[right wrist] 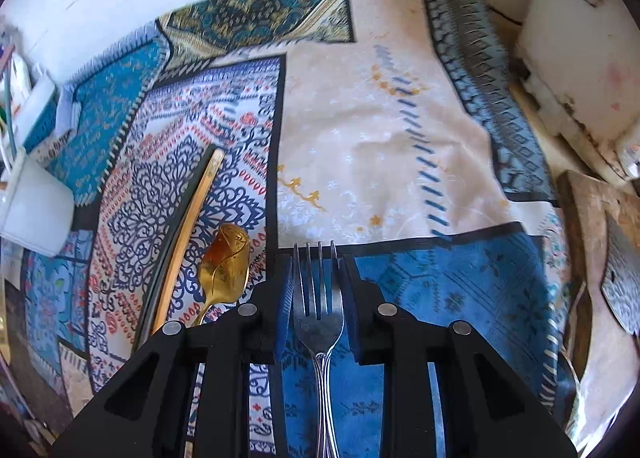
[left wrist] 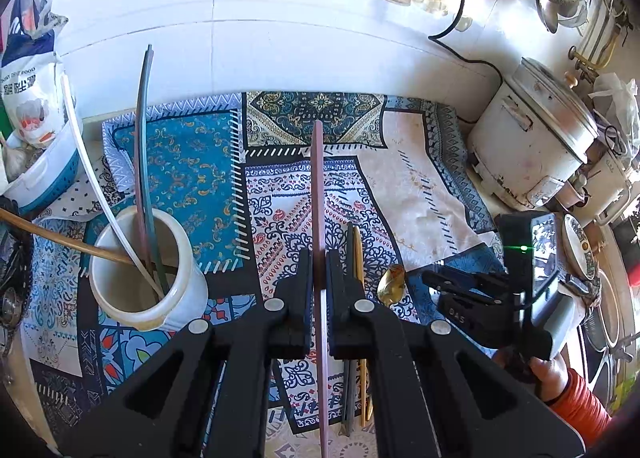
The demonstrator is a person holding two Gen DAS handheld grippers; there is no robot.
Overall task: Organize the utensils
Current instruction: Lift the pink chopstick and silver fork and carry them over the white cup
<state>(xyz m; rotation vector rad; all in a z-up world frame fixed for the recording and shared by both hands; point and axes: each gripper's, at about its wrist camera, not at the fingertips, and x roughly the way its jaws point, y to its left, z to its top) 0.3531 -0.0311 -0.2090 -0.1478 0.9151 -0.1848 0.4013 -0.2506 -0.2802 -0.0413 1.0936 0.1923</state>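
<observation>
I'm over a white-tiled kitchen counter [left wrist: 248,37] spread with a patchwork-print cloth [left wrist: 192,161], a worn white rice cooker [left wrist: 532,149] at its right edge and a blue basket [left wrist: 44,177] at its left. A white ceramic holder [left wrist: 176,290] stands on the cloth's left with chopsticks already leaning in it, and my left gripper [left wrist: 319,270] is pinched tight on a pink chopstick [left wrist: 318,185]. My right gripper [right wrist: 316,278] has a steel fork [right wrist: 318,298] between its jaws, pads at the tines' sides, a gold spoon [right wrist: 224,262] and more chopsticks [right wrist: 180,242] lying just left.
</observation>
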